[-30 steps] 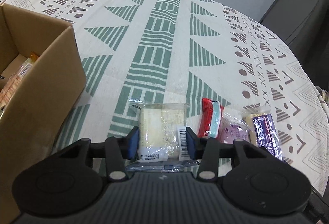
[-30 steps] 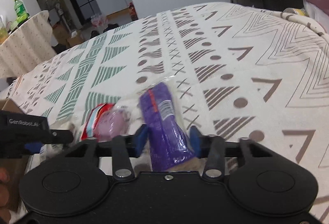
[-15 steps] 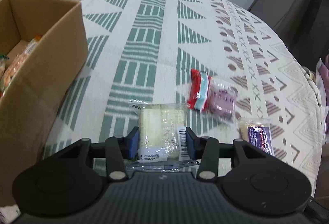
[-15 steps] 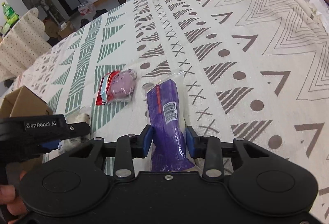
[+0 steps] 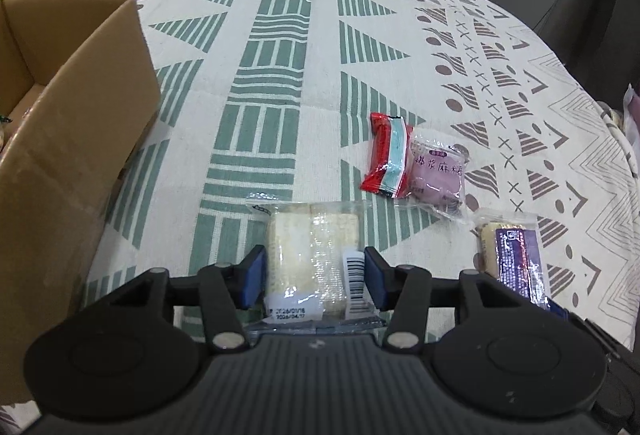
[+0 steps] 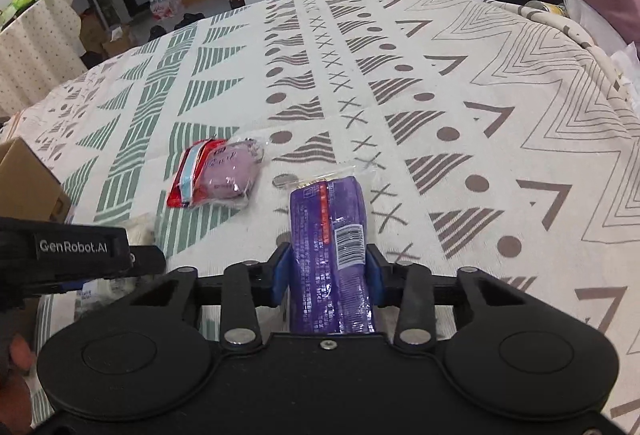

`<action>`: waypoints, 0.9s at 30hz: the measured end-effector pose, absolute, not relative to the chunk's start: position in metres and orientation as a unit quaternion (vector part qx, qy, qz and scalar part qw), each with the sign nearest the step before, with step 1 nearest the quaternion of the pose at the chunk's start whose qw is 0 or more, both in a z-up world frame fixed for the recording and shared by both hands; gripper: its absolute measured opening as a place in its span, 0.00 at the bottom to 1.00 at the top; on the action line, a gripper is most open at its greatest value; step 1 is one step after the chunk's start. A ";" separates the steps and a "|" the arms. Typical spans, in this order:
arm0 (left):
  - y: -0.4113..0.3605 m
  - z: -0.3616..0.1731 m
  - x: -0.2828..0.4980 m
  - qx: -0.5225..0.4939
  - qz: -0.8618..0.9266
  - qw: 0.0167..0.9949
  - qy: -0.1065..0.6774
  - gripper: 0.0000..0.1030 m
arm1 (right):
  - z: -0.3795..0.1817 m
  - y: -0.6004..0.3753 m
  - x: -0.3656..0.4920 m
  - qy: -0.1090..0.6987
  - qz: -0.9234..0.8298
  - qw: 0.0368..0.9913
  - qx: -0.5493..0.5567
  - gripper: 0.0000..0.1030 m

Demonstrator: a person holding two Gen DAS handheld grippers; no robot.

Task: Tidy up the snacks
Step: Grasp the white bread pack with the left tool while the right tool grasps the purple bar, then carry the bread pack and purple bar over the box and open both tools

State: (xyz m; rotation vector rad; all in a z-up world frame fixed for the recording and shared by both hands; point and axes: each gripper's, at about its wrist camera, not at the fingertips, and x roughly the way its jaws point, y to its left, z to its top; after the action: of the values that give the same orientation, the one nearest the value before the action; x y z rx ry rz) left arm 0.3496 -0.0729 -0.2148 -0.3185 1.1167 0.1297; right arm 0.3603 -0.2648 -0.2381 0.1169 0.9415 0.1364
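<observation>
Your left gripper (image 5: 314, 277) has its blue pads pressed against both sides of the pale cracker pack (image 5: 314, 255), and compared with a second ago the tablecloth (image 5: 280, 75) sits noticeably farther below it, so you've lifted that pack clear. Same story on the right: your right gripper (image 6: 326, 273) is clamped on the purple snack pack (image 6: 330, 247), which now sticks out ahead of the jaws above the cloth instead of lying on it. So both pickups look done to me, and what's left is the carry. The cardboard box (image 5: 68, 139) stands just to the left of your left gripper, open top facing up, so that pack has a short trip. Left on the cloth, ahead and between your two grippers, are the red wrapper (image 5: 386, 159) and the pink mochi pack (image 5: 438, 175), touching each other.
</observation>
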 end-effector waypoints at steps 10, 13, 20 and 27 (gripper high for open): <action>-0.069 -0.208 0.348 -0.159 0.060 0.835 0.524 0.44 | -0.230 -0.287 0.350 0.456 0.066 0.876 0.147 0.31; -0.070 -0.204 0.342 -0.168 0.056 0.835 0.521 0.43 | -0.221 -0.291 0.342 0.446 0.064 0.879 0.157 0.31; -0.072 -0.186 0.325 -0.181 0.043 0.839 0.511 0.43 | -0.196 -0.292 0.323 0.420 0.066 0.889 0.170 0.31; -0.062 -0.158 0.303 -0.191 0.039 0.849 0.492 0.43 | -0.177 -0.296 0.295 0.404 0.067 0.888 0.207 0.31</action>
State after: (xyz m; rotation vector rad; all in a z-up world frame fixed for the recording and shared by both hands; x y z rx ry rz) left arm 0.3026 -0.0620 -0.1578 -0.4036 1.0364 0.0820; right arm 0.2953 -0.2955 -0.1771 0.4293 0.8402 0.1401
